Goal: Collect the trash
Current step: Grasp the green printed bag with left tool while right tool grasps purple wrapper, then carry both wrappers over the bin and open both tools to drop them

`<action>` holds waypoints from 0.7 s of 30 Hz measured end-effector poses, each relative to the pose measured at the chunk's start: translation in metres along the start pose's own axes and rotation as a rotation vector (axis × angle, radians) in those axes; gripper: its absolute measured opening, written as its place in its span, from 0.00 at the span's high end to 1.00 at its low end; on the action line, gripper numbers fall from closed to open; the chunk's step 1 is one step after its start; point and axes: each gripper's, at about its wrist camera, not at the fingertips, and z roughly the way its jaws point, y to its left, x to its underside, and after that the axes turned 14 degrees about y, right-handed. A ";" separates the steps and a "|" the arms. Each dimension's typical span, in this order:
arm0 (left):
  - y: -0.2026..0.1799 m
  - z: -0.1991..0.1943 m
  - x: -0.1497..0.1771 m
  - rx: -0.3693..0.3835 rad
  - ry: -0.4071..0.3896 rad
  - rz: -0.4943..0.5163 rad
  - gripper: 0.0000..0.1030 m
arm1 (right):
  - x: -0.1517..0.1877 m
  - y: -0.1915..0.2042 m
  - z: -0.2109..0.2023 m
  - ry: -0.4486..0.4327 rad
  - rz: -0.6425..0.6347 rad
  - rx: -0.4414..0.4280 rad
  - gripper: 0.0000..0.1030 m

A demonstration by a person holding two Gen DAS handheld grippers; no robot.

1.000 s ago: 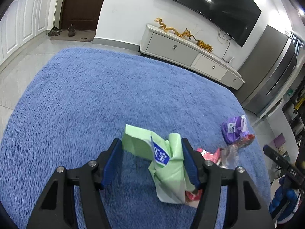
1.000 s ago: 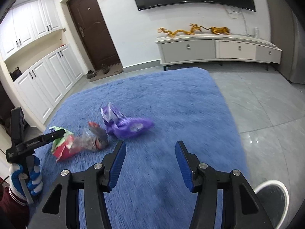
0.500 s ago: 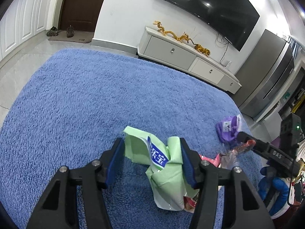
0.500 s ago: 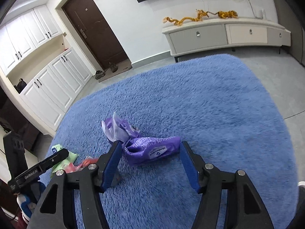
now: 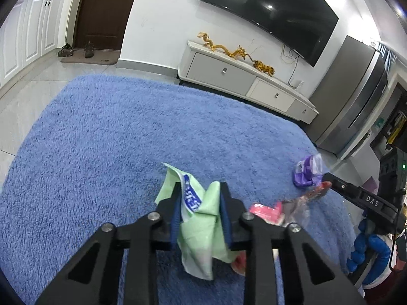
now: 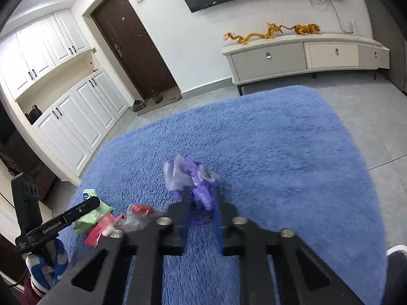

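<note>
A crumpled pale green wrapper with a blue label lies on the blue shag rug, and my left gripper is shut on it, pads pinching both sides. In the right wrist view my right gripper is shut on a purple plastic wrapper. Between the two lies a red and clear wrapper on the rug. From the right wrist view the green wrapper shows at the left, beside the red wrapper. The purple wrapper also shows at the right of the left wrist view.
A white TV cabinet with golden dragon figures stands against the far wall under a wall TV. A brown door and white cupboards are at the left. Grey tile floor surrounds the rug. A blue-gloved hand holds the other gripper.
Both grippers have closed: the left on the green wrapper, the right on the purple wrapper after moving forward over it. The purple wrapper is now squeezed upright.
</note>
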 end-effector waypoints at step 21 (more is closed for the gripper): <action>-0.079 -0.106 0.025 0.099 -0.087 0.140 0.80 | 0.082 -0.028 -0.127 -0.179 0.078 0.037 0.88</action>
